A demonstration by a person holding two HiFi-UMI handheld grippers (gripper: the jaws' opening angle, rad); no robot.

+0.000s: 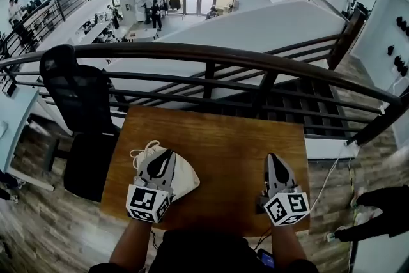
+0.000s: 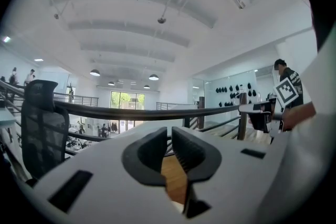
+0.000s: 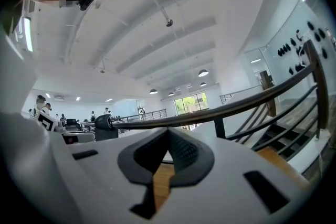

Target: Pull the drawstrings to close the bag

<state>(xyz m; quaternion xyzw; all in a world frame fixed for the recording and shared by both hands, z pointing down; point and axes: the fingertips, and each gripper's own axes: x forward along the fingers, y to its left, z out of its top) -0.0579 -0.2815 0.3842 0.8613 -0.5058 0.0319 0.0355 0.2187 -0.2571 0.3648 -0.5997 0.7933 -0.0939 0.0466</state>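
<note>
- Table [image 1: 223, 131]: wood, set against a railing [image 1: 211, 55]. The bag lies in its 8 o'clock part.
- Bag [image 1: 186, 181]: white, long axis 10 to 4 o'clock, gathered mouth at the 10 end.
- Left gripper [image 1: 167, 155]: over the bag, much the nearer. Jaws all but together, nothing in the slit.
- Right gripper [image 1: 271, 158]: well apart, at the bag's 3 o'clock. Jaws pressed together, empty.
- Cords [image 1: 142, 151]: loop at the mouth, 10 o'clock off the left tips. Head view only; both gripper views look level past the railing and show no bag.

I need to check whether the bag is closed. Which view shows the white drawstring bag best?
The head view: the bag lies left on the table, partly under the left hand-held gripper. Neither gripper view clearly shows it.
</note>
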